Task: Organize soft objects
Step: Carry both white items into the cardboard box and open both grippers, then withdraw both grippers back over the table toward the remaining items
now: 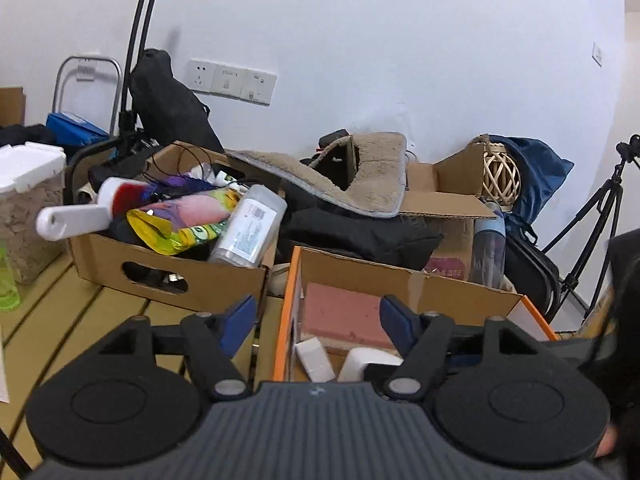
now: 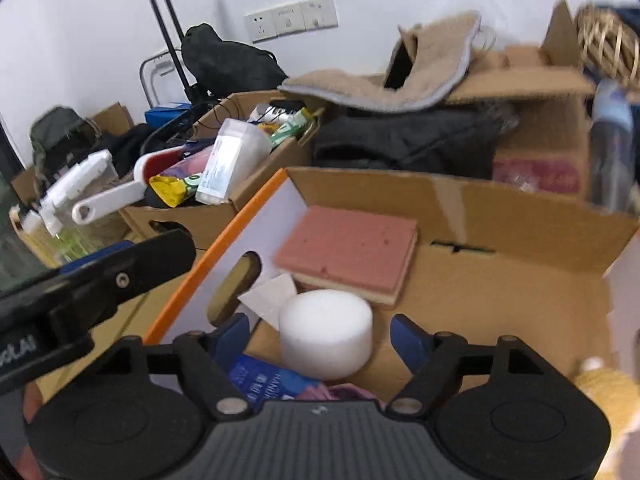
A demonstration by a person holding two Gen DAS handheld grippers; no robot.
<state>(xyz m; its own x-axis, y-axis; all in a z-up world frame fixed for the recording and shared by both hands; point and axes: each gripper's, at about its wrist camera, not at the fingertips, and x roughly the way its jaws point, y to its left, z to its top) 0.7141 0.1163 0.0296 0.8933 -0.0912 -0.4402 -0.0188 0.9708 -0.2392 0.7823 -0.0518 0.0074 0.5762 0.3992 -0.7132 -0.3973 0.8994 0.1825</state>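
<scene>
An orange-rimmed cardboard box (image 2: 500, 200) holds a pink sponge (image 2: 352, 248), a white foam cylinder (image 2: 326, 332), a blue packet (image 2: 272, 380) and a yellow soft thing (image 2: 608, 392) at its right. My right gripper (image 2: 320, 340) is open above the box, fingers either side of the foam cylinder without touching it. My left gripper (image 1: 318, 320) is open and empty over the box's left wall (image 1: 286, 312); the pink sponge (image 1: 344, 312) lies beyond it. A tan fleece mat (image 1: 360, 176) drapes over the boxes behind.
A second cardboard box (image 1: 168, 276) at left holds a lint brush (image 1: 80, 216), a snack bag (image 1: 188, 220) and a clear canister (image 1: 248, 232). Black cloth (image 1: 356, 232), a water bottle (image 1: 488, 248), a wicker ball (image 1: 500, 180) and a tripod (image 1: 592, 232) stand behind.
</scene>
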